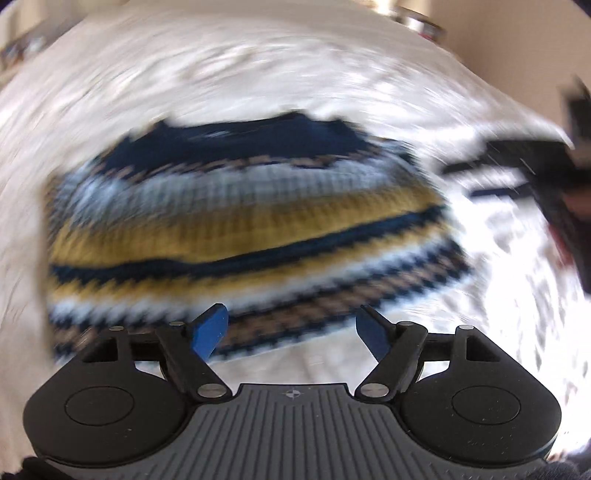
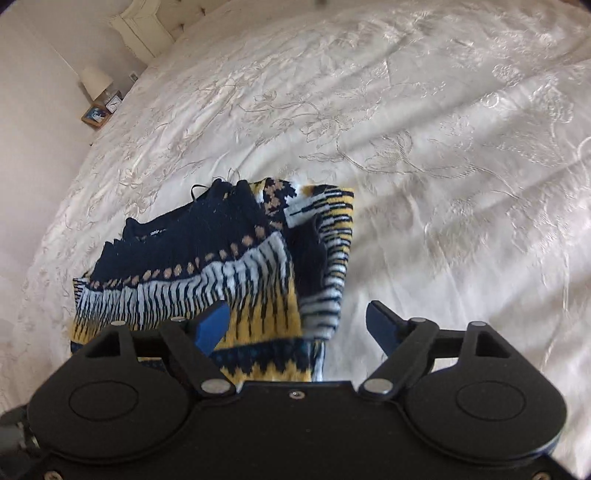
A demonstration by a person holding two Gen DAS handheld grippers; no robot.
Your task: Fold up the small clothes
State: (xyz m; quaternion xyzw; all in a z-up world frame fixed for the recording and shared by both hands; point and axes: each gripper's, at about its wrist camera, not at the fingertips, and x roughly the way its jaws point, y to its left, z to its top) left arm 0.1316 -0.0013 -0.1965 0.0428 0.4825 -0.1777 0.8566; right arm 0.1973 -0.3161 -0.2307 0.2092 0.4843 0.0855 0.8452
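Note:
A small knitted sweater [image 1: 236, 221] with navy, yellow, white and tan bands lies folded on a white bedspread [image 1: 221, 66]; the left wrist view is blurred. My left gripper [image 1: 291, 328] hovers over its near edge, open, blue pads apart with nothing between them. In the right wrist view the sweater [image 2: 221, 266] lies folded, navy collar to the upper left and a sleeve turned over on the right side. My right gripper [image 2: 299, 325] stands open above the sweater's near right part, pads clear of the cloth. The other gripper [image 1: 535, 173] shows dark and blurred at the right of the left wrist view.
The embroidered white bedspread [image 2: 424, 129] spreads wide to the right and beyond the sweater. At the far left of the bed stand a nightstand with a lamp [image 2: 96, 82] and a small framed picture [image 2: 94, 115]. A cream headboard [image 2: 144, 26] is at the top.

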